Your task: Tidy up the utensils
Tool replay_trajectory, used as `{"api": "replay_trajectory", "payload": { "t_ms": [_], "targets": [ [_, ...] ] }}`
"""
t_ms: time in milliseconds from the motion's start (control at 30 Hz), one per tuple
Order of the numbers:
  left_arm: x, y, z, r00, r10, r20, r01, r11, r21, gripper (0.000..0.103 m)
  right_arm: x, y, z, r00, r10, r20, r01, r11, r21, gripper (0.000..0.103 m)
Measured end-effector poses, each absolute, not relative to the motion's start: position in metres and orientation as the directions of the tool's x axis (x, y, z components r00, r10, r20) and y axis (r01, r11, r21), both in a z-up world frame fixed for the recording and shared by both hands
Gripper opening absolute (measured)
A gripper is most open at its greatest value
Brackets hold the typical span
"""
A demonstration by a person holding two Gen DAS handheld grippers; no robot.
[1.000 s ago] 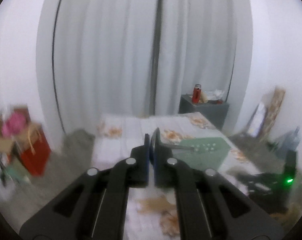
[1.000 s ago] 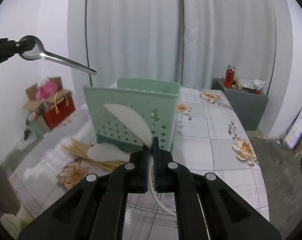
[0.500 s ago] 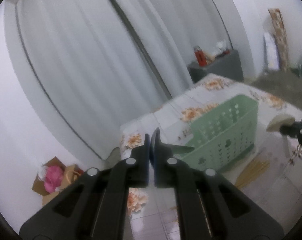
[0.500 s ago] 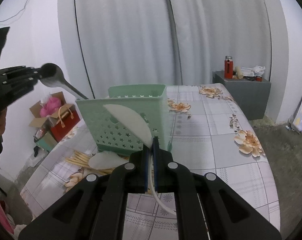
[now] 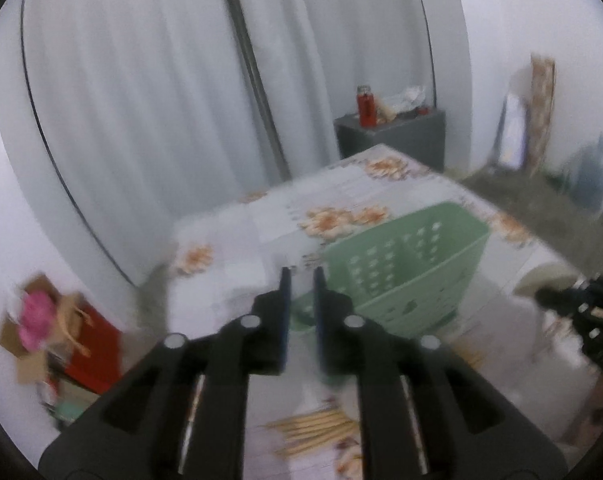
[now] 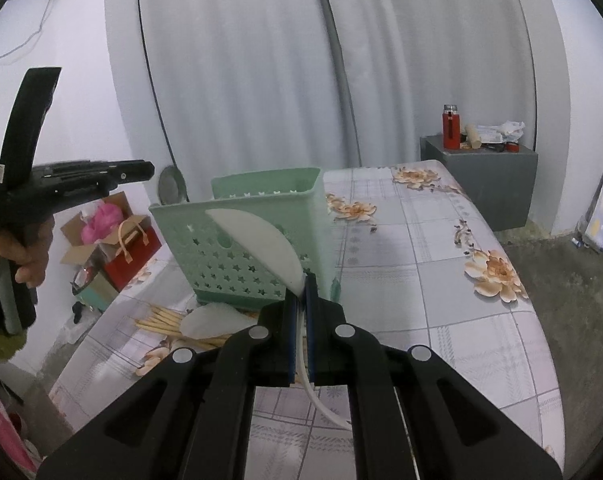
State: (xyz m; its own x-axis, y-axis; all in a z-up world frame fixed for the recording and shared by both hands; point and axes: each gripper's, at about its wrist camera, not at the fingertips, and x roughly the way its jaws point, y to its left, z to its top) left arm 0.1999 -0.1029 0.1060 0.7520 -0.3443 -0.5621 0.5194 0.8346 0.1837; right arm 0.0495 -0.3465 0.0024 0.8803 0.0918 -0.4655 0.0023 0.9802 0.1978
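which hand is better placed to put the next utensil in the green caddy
Right. The right gripper is shut on the white plastic spoon, right in front of the green caddy. The left gripper has just opened, nothing between its jaws; the metal spoon already stands in the caddy.

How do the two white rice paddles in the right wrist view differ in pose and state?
The gripped paddle is raised in front of the green basket, clamped by the right gripper; the loose paddle lies flat across the chopsticks on the table, untouched. Both are white and rounded.
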Motion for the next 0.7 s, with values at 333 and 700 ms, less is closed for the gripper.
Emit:
{"api": "replay_trajectory", "payload": {
  "t_ms": [333, 700],
  "targets": [
    [0.190, -0.059, 0.104, 0.748, -0.415, -0.517, 0.462, 0.886, -0.041, 0.026, 0.050, -0.357, 0.019, 0.892, 0.145, -0.429, -0.027, 0.963, 0.270, 0.004],
    [0.155, -0.015, 0.056, 0.717, -0.402, -0.570, 0.381, 0.910, -0.162, 0.036, 0.074, -0.380, 0.100, 0.930, 0.304, -0.209, -0.211, 0.902, 0.376, 0.004]
  ]
}}
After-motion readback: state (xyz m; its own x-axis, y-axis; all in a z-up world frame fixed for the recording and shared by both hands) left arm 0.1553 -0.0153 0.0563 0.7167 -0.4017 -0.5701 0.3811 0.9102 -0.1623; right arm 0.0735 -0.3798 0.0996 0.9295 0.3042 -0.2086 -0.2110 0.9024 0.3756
